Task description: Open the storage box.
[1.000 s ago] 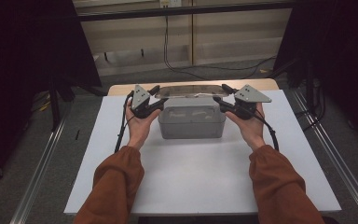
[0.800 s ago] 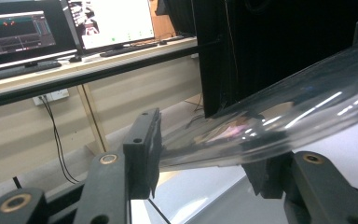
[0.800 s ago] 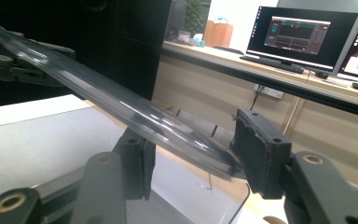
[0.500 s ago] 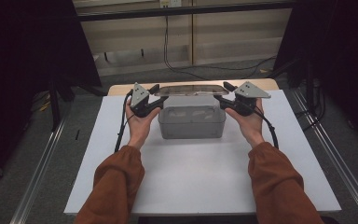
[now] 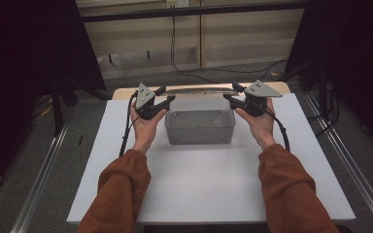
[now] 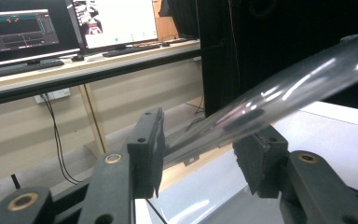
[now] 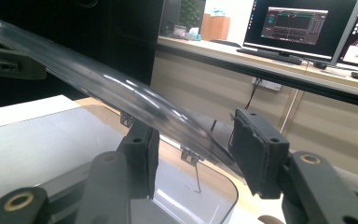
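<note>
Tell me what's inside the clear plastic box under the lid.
Through the walls of the box only the white table shows; no contents are visible. The lid hangs above its far rim between the left gripper and right gripper, with glare blurring the far side.

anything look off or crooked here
Nothing is spilled or broken. The clear lid is off the grey plastic box, held above its far edge with one end between the jaws of the left tool and the other in the right tool.

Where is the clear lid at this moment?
In the high view the clear lid is raised above the grey box, far side, between the left tongs and right tongs.
</note>
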Motion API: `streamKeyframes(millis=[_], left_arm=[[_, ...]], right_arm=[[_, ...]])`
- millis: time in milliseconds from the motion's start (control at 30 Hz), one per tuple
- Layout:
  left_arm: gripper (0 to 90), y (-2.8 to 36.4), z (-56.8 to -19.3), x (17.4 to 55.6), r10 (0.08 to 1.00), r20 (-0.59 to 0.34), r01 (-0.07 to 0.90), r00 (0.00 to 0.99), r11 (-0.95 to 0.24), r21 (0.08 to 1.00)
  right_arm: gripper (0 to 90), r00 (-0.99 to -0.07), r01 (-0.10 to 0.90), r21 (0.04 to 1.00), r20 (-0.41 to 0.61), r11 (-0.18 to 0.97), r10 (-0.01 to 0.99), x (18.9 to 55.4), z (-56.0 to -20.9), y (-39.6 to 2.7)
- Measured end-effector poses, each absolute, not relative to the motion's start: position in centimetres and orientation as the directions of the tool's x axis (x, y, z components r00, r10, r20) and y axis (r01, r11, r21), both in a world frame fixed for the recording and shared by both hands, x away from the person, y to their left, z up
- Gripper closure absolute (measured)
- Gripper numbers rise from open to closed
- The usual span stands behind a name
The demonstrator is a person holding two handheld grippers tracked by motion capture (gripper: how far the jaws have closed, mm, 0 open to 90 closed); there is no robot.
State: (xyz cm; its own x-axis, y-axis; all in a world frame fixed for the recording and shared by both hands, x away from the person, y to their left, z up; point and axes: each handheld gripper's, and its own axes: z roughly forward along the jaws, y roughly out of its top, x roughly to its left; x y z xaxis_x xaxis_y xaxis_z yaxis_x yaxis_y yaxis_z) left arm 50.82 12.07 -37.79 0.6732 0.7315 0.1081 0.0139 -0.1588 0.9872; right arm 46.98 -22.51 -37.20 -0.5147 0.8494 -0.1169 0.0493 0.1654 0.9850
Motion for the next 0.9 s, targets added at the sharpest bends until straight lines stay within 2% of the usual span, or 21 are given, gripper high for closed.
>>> streamKeyframes(millis=[233, 633, 900], left_arm=[[55.5, 12.1, -37.8, 51.2, 0.733, 0.102, 0.017, 0.672, -0.154, 0.988], [57.4, 12.1, -38.1, 52.0, 0.738, 0.106, 0.023, 0.666, -0.162, 0.986], [55.6, 12.0, -38.2, 53.1, 0.748, 0.1, 0.039, 0.656, -0.166, 0.985]], right_arm=[[49.6, -0.509, 0.055, 0.986, -0.108, 0.158, 0.854, 47.4, -37.2, -22.6], [55.9, -0.517, 0.051, 0.987, -0.106, 0.155, 0.849, 48.2, -37.7, -22.7], [57.9, -0.525, 0.055, 0.986, -0.108, 0.16, 0.844, 48.8, -37.2, -22.9]])
